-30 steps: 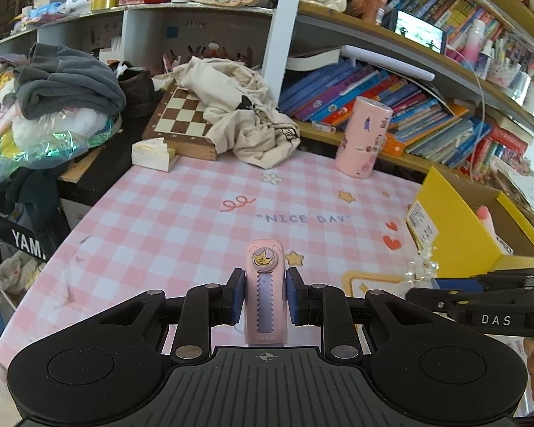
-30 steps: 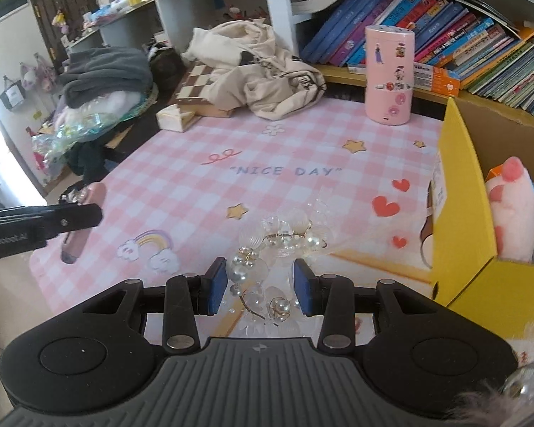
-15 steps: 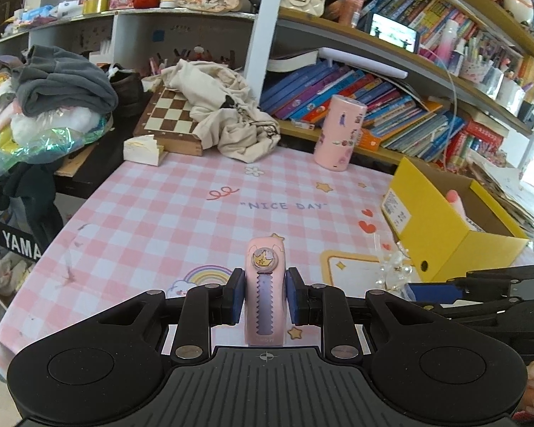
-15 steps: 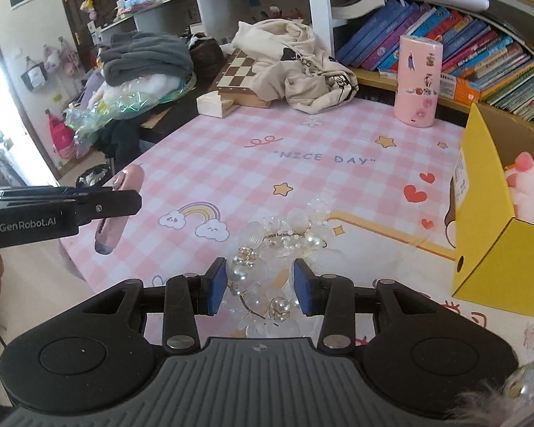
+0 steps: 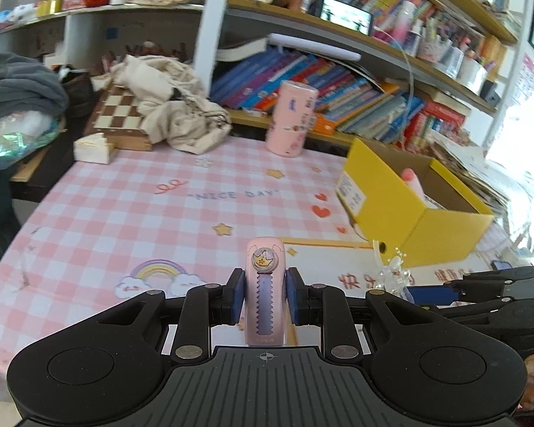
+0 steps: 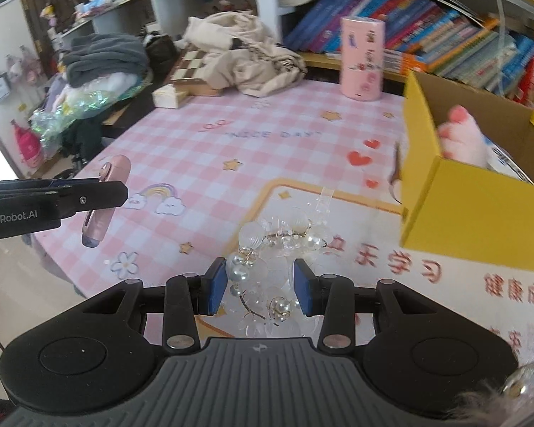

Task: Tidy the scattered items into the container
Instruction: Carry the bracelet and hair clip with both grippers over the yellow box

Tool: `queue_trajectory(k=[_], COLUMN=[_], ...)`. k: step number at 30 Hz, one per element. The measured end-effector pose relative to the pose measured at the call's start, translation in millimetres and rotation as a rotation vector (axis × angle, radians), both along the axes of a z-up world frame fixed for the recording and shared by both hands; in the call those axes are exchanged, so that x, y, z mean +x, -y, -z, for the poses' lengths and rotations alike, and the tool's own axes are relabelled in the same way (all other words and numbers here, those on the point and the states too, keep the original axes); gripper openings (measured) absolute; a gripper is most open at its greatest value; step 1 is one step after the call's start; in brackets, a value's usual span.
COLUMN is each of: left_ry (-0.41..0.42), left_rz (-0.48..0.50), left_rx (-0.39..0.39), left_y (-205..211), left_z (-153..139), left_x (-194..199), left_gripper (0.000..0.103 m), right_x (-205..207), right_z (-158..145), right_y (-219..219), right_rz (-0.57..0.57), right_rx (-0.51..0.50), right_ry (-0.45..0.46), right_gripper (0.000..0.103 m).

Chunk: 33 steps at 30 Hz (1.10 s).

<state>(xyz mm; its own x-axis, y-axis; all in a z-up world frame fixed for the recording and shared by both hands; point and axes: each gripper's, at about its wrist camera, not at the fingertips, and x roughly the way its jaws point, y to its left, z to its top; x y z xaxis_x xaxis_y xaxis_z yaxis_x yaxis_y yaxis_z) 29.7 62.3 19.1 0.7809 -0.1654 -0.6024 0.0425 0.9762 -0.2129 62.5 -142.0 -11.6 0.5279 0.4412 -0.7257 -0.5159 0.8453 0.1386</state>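
My left gripper point(image 5: 265, 299) is shut on a pink cutter point(image 5: 265, 259) with a crown sticker, held above the checked tablecloth. In the right wrist view the same cutter point(image 6: 103, 178) hangs at the left, in the left gripper point(image 6: 99, 195). My right gripper point(image 6: 261, 286) is shut on a clear pearl-and-bead hair ornament point(image 6: 284, 235). The open yellow box point(image 6: 473, 206) stands to the right, with a pink plush toy point(image 6: 462, 138) inside. From the left wrist, the box point(image 5: 384, 206) lies ahead to the right, with the ornament point(image 5: 393, 274) just in front of it.
A pink cylinder point(image 5: 292, 119) stands at the table's back edge below the bookshelves. A chessboard point(image 5: 119, 117), a beige cloth heap point(image 5: 167, 106) and a small white box point(image 5: 92, 147) crowd the back left corner. The table edge drops off at the left.
Both grippers have travelled over the table with their items still held. The yellow box has come further into the left wrist view and looms larger in the right wrist view.
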Motion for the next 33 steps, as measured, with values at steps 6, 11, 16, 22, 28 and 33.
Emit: queue_trajectory(k=[6,11,16,22,28,33], left_ry=[-0.002,0.006,0.001,0.01,0.019,0.01], left_rz=[0.064,0.101,0.123,0.146,0.176,0.223], left_rx=[-0.002,-0.004,-0.005,-0.012,-0.017,-0.021], left_y=[16,26,34,46,62,85], left_z=[1,0,-1,-2,-6,-5], left_x=[6,6,3,8,18,29], left_gripper=[0.023,0.023,0.023,0.023,0.023,0.023], right_x=[-6,-10,-12,-13,-12,-10], right_z=[1,2,4,0,-2,-2], right_y=[23,40,51,61,83,105], right_rz=[0.074,0.124,0.162,0.178,0.231,0.267], right_rx=[-0.007,-0.008,-0.002,-0.021,-0.03,-0.052], right_ry=[-0.01,-0.009,-0.019,0.002,0.006,-0.001], right_gripper=[0.038,0.038,0.038,0.038,0.038,0.038])
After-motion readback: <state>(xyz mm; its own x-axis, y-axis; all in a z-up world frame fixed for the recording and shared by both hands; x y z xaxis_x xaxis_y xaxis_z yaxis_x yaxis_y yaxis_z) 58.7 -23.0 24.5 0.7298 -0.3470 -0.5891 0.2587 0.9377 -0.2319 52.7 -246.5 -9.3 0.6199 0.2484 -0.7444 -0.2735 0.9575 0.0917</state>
